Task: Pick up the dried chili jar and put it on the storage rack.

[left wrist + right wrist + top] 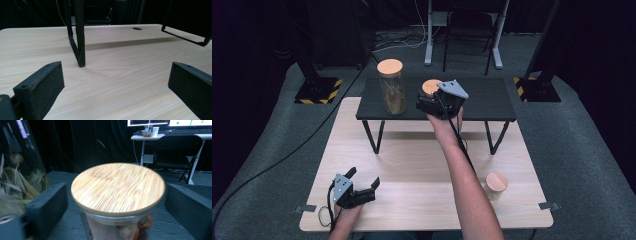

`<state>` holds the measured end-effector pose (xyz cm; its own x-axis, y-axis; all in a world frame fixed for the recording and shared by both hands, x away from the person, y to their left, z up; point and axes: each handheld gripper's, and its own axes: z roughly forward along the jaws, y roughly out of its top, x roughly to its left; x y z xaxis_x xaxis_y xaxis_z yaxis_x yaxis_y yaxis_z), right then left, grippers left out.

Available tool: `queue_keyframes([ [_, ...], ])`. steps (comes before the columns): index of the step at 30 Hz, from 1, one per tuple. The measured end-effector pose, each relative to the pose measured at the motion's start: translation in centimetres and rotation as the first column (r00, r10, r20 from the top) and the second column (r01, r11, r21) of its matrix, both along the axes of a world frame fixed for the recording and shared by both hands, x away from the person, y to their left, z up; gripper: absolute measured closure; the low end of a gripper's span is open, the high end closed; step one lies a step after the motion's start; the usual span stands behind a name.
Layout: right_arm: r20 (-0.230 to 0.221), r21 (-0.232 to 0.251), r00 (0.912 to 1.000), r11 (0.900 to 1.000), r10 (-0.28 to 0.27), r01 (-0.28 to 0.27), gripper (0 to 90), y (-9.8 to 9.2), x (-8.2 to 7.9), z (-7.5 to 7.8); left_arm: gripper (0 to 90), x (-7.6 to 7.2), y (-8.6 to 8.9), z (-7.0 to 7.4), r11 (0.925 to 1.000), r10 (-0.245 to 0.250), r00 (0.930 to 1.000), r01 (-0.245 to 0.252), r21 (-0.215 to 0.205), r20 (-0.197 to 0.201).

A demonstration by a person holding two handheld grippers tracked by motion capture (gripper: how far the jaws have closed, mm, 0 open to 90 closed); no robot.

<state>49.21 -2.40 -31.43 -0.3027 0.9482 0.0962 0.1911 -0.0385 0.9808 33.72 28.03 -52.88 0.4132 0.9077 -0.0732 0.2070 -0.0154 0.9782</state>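
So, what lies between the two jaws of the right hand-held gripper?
In the right gripper view, a short glass jar with a bamboo lid stands between the open jaws.

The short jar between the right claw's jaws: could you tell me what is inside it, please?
The short jar is shut by a bamboo lid. Through the glass beneath, reddish-brown and pale pieces show, maybe dried fruit. The lid and the picture's lower edge hide the rest.

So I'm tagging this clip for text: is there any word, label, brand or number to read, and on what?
None can be read.
Tall jar and short jar: plain wooden lids and clear glass, no label.
Small jar on the table: plain lid.
Monitors in the right gripper view: only bright dots and lines, too small to read.
Black-and-yellow hazard stripes on the stand bases: no lettering.
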Motion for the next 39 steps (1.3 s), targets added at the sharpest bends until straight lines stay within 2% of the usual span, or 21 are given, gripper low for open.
queue_keyframes([
  [3, -0.005, 0.039, 1.0000, 0.999, 0.005, -0.004, 0.0, -0.4, -0.1, 0.2, 0.0, 0.0, -0.1, 0.0, 1.0000, -0.001, 1.0000, 0.001, 0.004, 0.003],
  [10, 0.001, 0.049, 0.9999, 0.999, 0.017, -0.017, 0.0, -1.0, -1.0, 0.5, 0.0, 0.0, -0.1, 0.0, 1.0000, 0.001, 1.0000, -0.001, 0.008, 0.004],
  [18, 0.008, 0.055, 0.9985, 0.997, 0.053, -0.054, 0.1, -2.3, -3.6, 1.0, 0.0, 0.0, -0.2, 0.0, 0.9998, -0.004, 1.0000, 0.003, 0.020, 0.006],
  [21, 0.036, 0.079, 0.9970, 0.994, 0.068, -0.070, 0.7, -3.0, -4.9, 1.0, 0.0, 0.0, -0.2, 0.0, 0.9999, -0.005, 1.0000, 0.005, 0.016, 0.002],
  [28, 0.062, 0.079, 0.9935, 0.992, 0.096, -0.100, 1.0, -4.3, -7.0, 0.7, 0.0, 0.0, -0.2, 0.0, 0.9999, -0.004, 1.0000, 0.004, 0.016, 0.003],
  [39, 0.054, 0.075, 0.9936, 0.992, 0.099, -0.103, 1.5, -6.2, -8.1, -0.4, 0.0, 0.0, -0.2, 0.0, 0.9998, -0.002, 1.0000, 0.002, 0.018, 0.003],
])
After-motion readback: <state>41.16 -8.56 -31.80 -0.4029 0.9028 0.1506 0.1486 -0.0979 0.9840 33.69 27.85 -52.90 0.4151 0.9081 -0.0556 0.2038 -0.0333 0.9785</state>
